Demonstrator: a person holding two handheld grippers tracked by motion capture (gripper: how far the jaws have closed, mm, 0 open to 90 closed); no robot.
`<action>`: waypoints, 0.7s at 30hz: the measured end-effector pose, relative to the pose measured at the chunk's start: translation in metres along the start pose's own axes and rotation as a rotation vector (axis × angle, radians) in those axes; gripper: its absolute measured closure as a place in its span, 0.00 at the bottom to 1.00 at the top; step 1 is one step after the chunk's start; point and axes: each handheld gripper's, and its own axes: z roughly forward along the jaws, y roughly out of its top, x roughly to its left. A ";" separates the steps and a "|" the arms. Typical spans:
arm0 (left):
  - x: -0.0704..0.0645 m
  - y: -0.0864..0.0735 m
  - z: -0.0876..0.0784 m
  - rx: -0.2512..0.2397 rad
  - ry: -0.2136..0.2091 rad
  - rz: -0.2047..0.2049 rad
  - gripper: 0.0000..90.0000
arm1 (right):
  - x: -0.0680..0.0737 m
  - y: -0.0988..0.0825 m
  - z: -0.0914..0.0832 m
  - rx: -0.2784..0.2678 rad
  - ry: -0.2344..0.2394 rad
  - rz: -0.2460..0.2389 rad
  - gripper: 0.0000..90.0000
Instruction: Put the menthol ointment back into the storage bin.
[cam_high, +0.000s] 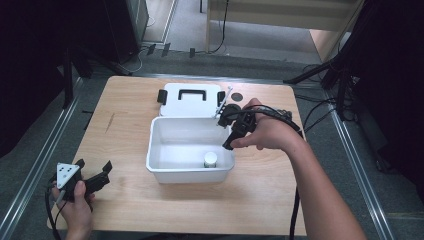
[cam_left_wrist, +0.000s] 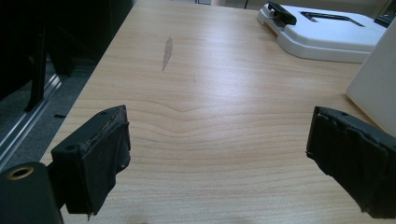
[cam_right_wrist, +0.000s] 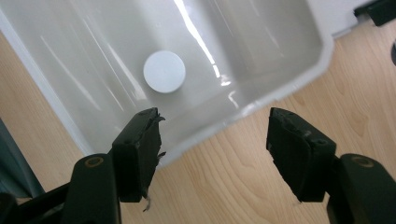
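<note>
**Desk scene: small bottle sits in the bin, right side nearest**

Wooden desk carries a white bin with its lid lying flat behind it. White-capped bottle stands upright inside, near the bin's front right corner. Right hand-held gripper hovers above the bin's right rim, jaws apart, nothing between them; bottle lies below and ahead of it. Left hand-held gripper rests open at the desk's near left corner, well apart. Right is clearly closer.
</note>
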 end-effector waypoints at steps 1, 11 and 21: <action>0.000 0.000 0.000 0.001 0.000 0.000 0.07 | -0.002 -0.004 -0.002 0.001 -0.003 0.009 0.40; 0.000 0.000 0.000 0.001 0.001 0.003 0.07 | -0.019 -0.042 -0.010 -0.011 -0.021 0.082 0.39; -0.001 0.000 0.000 -0.001 0.003 0.011 0.07 | -0.033 -0.095 0.008 -0.049 0.005 0.192 0.38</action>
